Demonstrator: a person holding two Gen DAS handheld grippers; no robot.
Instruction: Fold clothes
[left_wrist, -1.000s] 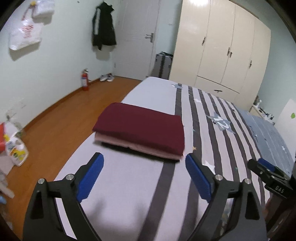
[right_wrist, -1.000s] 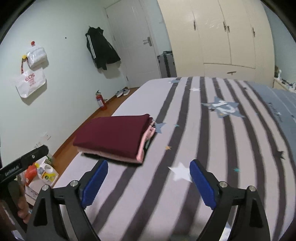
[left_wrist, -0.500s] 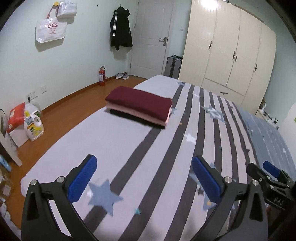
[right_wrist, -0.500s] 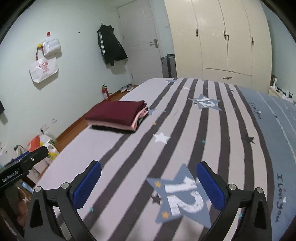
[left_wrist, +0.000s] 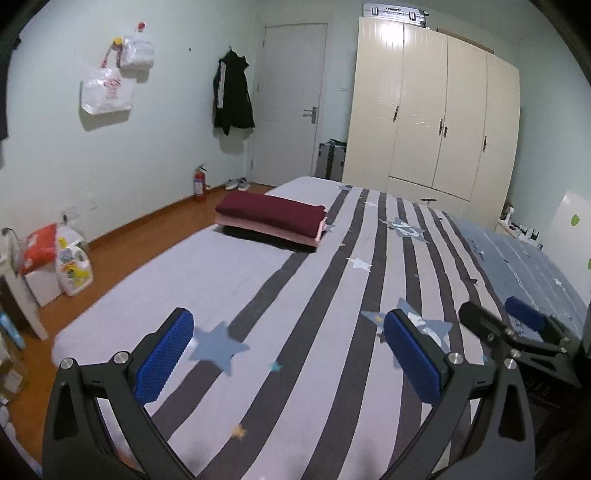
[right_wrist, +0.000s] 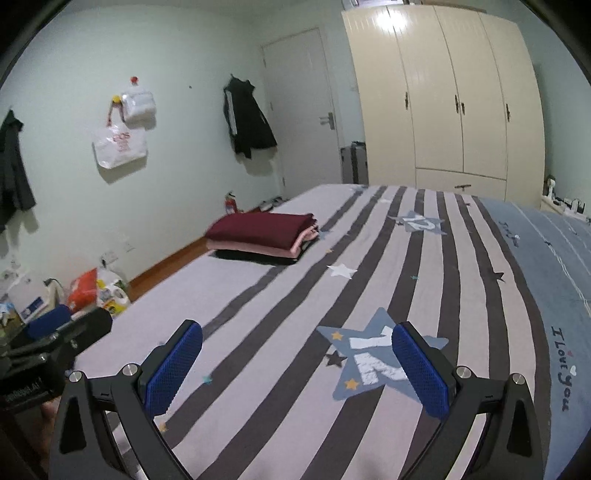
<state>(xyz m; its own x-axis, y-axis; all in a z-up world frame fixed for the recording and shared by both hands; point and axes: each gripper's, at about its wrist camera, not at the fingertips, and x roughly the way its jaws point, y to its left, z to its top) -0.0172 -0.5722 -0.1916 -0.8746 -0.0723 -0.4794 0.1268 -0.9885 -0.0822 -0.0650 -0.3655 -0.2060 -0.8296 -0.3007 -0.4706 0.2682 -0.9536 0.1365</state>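
A stack of folded clothes (left_wrist: 271, 218), dark red on top, pink under it and black at the bottom, lies on the far left part of the striped bed (left_wrist: 332, 302); it also shows in the right wrist view (right_wrist: 262, 238). My left gripper (left_wrist: 288, 354) is open and empty, well back from the stack above the near end of the bed. My right gripper (right_wrist: 299, 363) is open and empty, also far back. The right gripper shows at the right edge of the left wrist view (left_wrist: 517, 332).
A cream wardrobe (left_wrist: 436, 122) and a white door (left_wrist: 291, 107) stand behind the bed. A black jacket (left_wrist: 232, 99) and bags (left_wrist: 107, 92) hang on the left wall. A detergent bottle (left_wrist: 74, 266), boxes and a fire extinguisher (left_wrist: 199, 182) stand on the wooden floor to the left.
Both grippers have pulled back and up from the folded stack, which now looks small and far. Both stay open and empty.
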